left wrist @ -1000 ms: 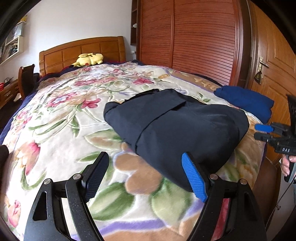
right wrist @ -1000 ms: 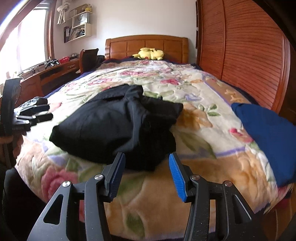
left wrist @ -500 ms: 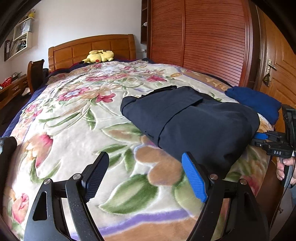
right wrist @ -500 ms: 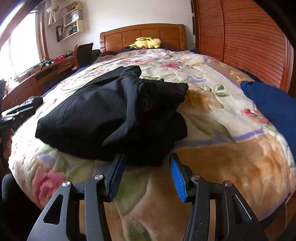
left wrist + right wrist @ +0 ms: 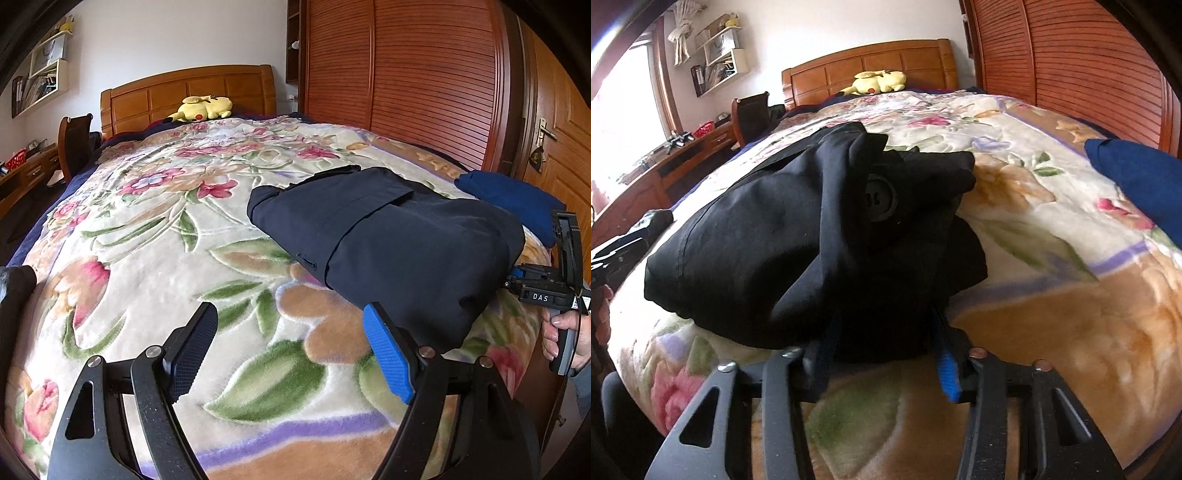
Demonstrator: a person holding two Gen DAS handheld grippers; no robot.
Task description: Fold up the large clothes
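A dark navy folded garment [image 5: 388,236] lies on the floral blanket [image 5: 155,229] near the bed's foot. It also shows in the right wrist view [image 5: 798,236], with a large button on top. My left gripper [image 5: 288,350] is open and empty, hovering over the blanket just left of the garment's near corner. My right gripper [image 5: 882,347] is open, its fingers pushed in at the garment's near edge, fingertips hidden under the cloth. It shows from the side in the left wrist view [image 5: 517,275] at the garment's right edge.
A folded blue garment [image 5: 513,199] lies at the bed's right edge by the wooden wardrobe [image 5: 424,85]. A yellow plush toy [image 5: 203,107] rests by the headboard. A desk [image 5: 676,155] and chair [image 5: 750,114] stand left of the bed.
My right gripper has moved forward into the garment's edge, so the cloth now covers its fingertips. My left gripper has shifted left and back a little, staying open.
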